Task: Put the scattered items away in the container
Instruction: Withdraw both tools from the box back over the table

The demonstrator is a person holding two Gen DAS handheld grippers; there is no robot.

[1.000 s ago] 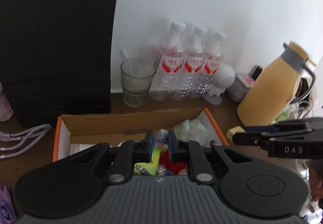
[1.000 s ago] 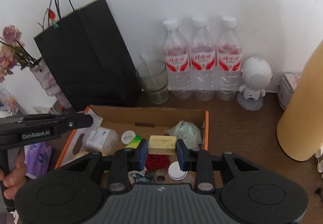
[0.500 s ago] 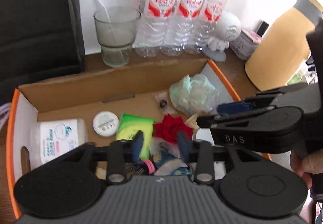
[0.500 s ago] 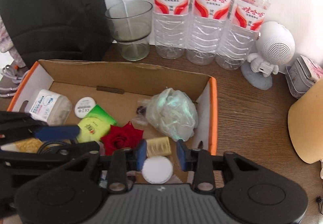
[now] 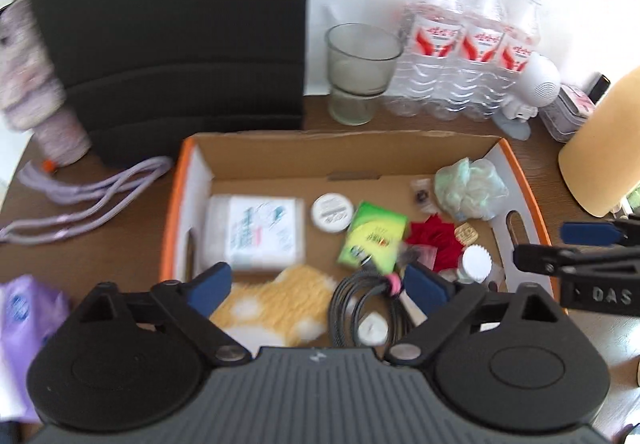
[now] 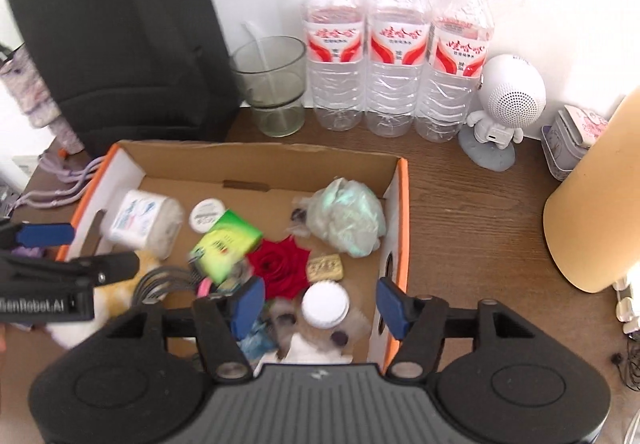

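Container: the shallow cardboard box with orange edges (image 5: pixel 520 180) sits on the dark wooden counter (image 6: pixel 460 204), right under both of my tools.
Contents: a small tan block (image 6: pixel 325 267), a red fabric rose (image 6: pixel 282 268), a green packet (image 6: pixel 226 240), a coiled black cable (image 5: pixel 360 304), a white tissue pack (image 5: pixel 256 232), a white ribbed cap (image 6: pixel 325 303) and a pale green bag (image 6: pixel 348 222) all lie inside the box.
Step in hand: I judge this as the drop; both tools point down into the box and are letting go.
Left gripper (image 5: pixel 316 284): its jaws are opening, already very wide, nothing pressed between them; the cable lies below the gap.
Right gripper (image 6: pixel 320 302): its jaws are opening, about half wide, gripping nothing; the tan block lies free just beyond them.
Still out: a purple packet (image 5: pixel 24 308) and a lilac cord (image 5: pixel 80 200) lie on the counter left of the box.
Next move: I would lift both tools clear, then go for the purple packet; it looks soft, so a wide approach and a gentle squeeze.
Left view only: the purple packet in full, plus a yellow fluffy item (image 5: pixel 280 304) in the box's near corner.
Right view only: the 3 water bottles (image 6: pixel 396 56) and white speaker figure (image 6: pixel 504 100) sharp, and bare counter right of the box.
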